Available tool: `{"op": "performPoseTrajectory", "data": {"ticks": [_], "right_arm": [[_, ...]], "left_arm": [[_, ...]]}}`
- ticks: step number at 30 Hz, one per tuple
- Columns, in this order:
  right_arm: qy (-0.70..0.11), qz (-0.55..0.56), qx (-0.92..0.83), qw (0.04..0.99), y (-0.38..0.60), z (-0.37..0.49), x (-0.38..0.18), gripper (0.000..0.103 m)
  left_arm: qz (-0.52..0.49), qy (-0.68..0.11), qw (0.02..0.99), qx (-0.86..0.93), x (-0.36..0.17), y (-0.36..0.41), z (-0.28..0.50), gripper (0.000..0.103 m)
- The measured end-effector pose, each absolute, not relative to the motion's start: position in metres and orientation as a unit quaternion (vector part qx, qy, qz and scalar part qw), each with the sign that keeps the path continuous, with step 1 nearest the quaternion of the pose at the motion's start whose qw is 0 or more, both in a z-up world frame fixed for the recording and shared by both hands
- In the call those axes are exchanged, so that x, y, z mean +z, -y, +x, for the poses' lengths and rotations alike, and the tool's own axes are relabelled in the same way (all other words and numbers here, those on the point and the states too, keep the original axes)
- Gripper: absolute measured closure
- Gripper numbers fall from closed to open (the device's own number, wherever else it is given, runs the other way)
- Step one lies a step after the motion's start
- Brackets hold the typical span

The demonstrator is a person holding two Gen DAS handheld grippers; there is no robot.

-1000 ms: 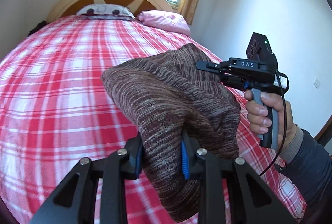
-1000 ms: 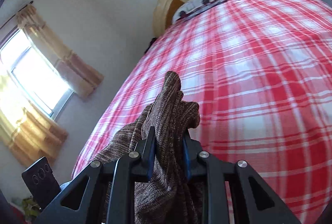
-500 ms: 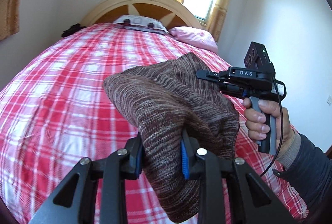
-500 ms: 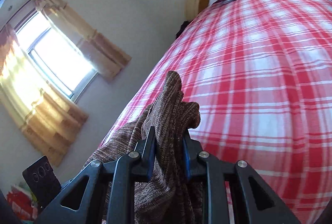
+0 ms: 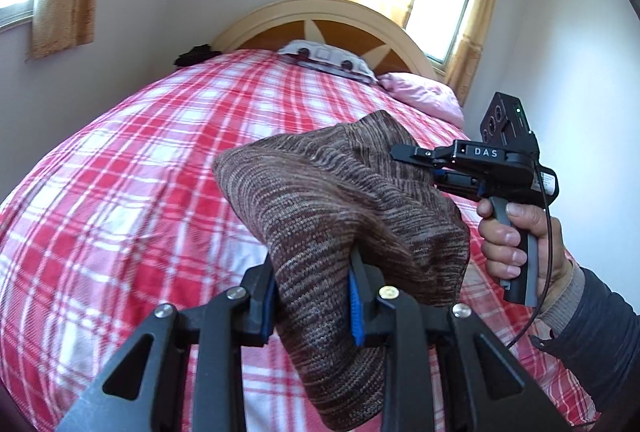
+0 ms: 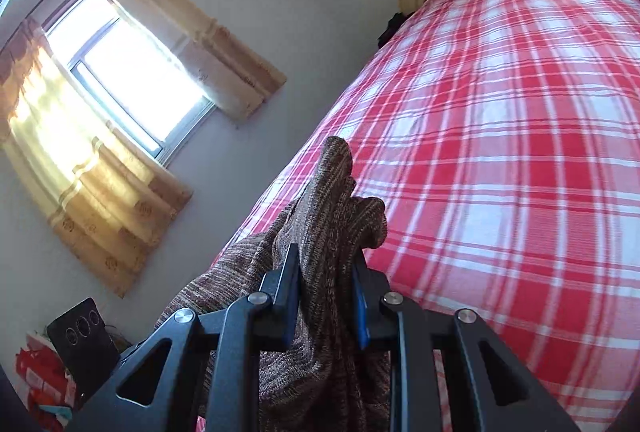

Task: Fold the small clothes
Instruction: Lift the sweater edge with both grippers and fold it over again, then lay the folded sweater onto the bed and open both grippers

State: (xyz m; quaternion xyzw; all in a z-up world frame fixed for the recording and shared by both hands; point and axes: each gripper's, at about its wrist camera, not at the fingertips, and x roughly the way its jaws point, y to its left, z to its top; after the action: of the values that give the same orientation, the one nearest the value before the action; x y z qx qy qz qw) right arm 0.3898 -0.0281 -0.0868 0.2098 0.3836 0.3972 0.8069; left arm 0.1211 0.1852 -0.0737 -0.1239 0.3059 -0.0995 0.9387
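Knitwear, a small brown marled garment [image 5: 340, 199], is held clear of the bed [image 5: 140, 191], suspended between two tongs above the red-and-white checked cover. Progress, as judged from present condition: no fold can be confirmed. The garment hangs bunched and rounded, with no flat panel, crease or squared edge on show, and no part of it is seen resting on the bed. Whether it is a hat, a sleeve or a small jumper cannot be told from its current shape. Remaining work is therefore taken to be most of the task: laying it out flat, making the folds, and setting it down. Left tongs [image 5: 312, 308]: closed narrowly on a thick gather of the knit, blue pads pressed against the fabric on both sides, with a loose tail drooping below the grip. Right tongs [image 6: 326, 296]: likewise closed on a gathered ridge of the same garment, which stands up in a peak beyond the tips and falls away to the left of the frame. In the left wrist view the right tongs [image 5: 416, 161] enter the cloth from the side, their tips buried in the knit, with the person's right hand [image 5: 516, 244] wrapped round the handle. The two grip points sit close together, so the fabric between them is slack, not stretched. Pillows [image 5: 332, 57] lie at the headboard, well apart from the work.
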Motion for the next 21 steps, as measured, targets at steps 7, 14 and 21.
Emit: {"op": "performPoseTrajectory", "data": {"ticks": [7, 14, 21], "right_arm": [[-0.414, 0.201, 0.394, 0.795, -0.012, 0.401, -0.119, 0.08], [-0.466, 0.183, 0.36, 0.787, -0.023, 0.412, -0.163, 0.076], [-0.434, 0.187, 0.365, 0.802, 0.018, 0.36, -0.139, 0.058]], "left_arm": [[-0.139, -0.342, 0.927, -0.065, -0.109, -0.221, 0.122, 0.074], [-0.151, -0.392, 0.906, -0.055, -0.157, -0.231, 0.128, 0.064], [-0.15, -0.356, 0.922, -0.038, -0.145, -0.235, 0.104, 0.034]]}}
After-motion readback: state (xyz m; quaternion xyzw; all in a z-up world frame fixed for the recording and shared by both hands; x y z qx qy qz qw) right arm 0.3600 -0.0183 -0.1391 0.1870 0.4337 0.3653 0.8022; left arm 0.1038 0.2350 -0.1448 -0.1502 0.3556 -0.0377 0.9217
